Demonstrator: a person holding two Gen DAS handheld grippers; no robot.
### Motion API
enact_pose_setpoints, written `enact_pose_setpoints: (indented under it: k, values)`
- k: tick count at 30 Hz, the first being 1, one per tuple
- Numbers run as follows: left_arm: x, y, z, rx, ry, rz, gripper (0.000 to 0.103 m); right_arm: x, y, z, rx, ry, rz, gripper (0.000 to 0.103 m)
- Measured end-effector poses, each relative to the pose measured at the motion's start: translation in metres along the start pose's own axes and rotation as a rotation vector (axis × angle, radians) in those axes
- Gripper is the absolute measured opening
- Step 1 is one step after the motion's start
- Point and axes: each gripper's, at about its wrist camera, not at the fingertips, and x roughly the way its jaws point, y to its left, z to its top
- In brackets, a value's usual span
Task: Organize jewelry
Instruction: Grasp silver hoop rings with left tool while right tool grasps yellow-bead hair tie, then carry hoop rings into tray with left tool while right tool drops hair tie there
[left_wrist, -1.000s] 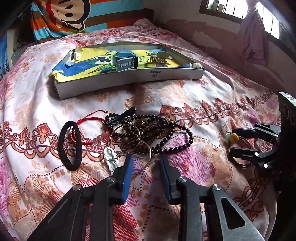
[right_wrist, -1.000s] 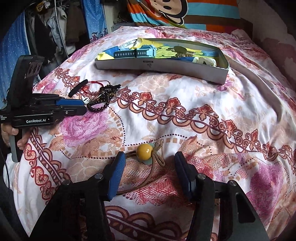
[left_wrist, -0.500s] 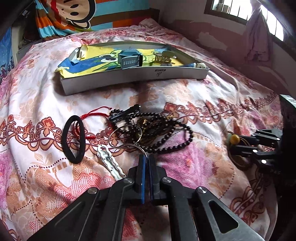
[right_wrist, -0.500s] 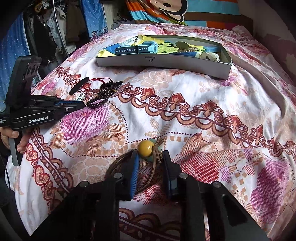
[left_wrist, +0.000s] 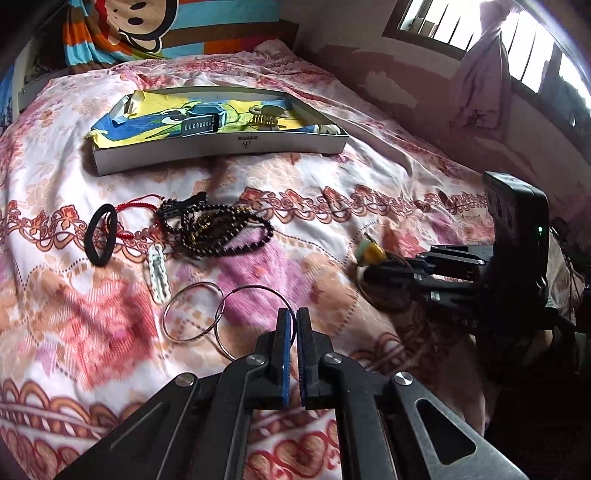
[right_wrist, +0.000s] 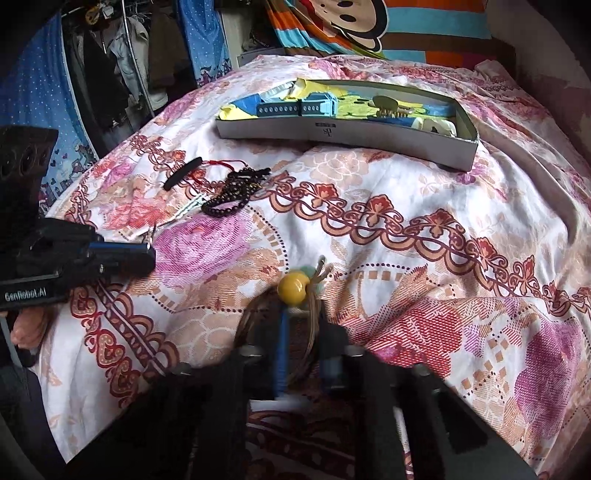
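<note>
My left gripper (left_wrist: 294, 313) is shut on the rim of a thin metal hoop (left_wrist: 255, 321), linked to a second hoop (left_wrist: 192, 312); both lie on the bed, clear of the pile. The pile holds dark bead necklaces (left_wrist: 221, 230), a red cord bracelet (left_wrist: 138, 206), a black hair band (left_wrist: 100, 235) and a white clip (left_wrist: 158, 271). My right gripper (right_wrist: 301, 321) is shut on a brown cord necklace (right_wrist: 314, 325) with a yellow bead (right_wrist: 293, 286). The grey tray (left_wrist: 221, 147) at the back holds a blue watch (left_wrist: 201, 122) and a gold hair claw (left_wrist: 264, 116).
The floral bedsheet (right_wrist: 424, 192) covers the whole bed. A monkey-print pillow (left_wrist: 122, 29) lies behind the tray. Clothes hang on a rack (right_wrist: 110, 74) to the left of the bed. A wall with a barred window (left_wrist: 498, 44) runs along the right.
My left gripper closed on the hoop and dragged both hoops back out of the pile. My right gripper closed on the cord necklace behind the yellow bead.
</note>
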Motion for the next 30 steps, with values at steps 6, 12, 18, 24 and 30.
enact_pose_setpoints:
  k: [6, 12, 18, 24, 30]
  values:
    - [-0.017, -0.009, 0.009, -0.009, 0.032, 0.059, 0.004, -0.005, 0.001, -0.001, 0.005, -0.023, 0.007, 0.005]
    - [-0.042, -0.018, 0.028, 0.034, 0.051, 0.126, 0.004, -0.02, -0.005, 0.002, 0.054, -0.089, 0.029, 0.005]
    - [-0.049, -0.023, 0.055, 0.031, 0.066, 0.182, 0.004, -0.041, -0.009, 0.008, 0.066, -0.175, -0.006, 0.005]
    - [-0.04, -0.019, 0.093, -0.004, 0.057, 0.228, 0.004, -0.061, -0.03, 0.027, 0.139, -0.271, -0.032, 0.005]
    - [-0.016, -0.01, 0.14, -0.034, 0.02, 0.275, 0.004, -0.06, -0.061, 0.068, 0.199, -0.357, -0.084, 0.005]
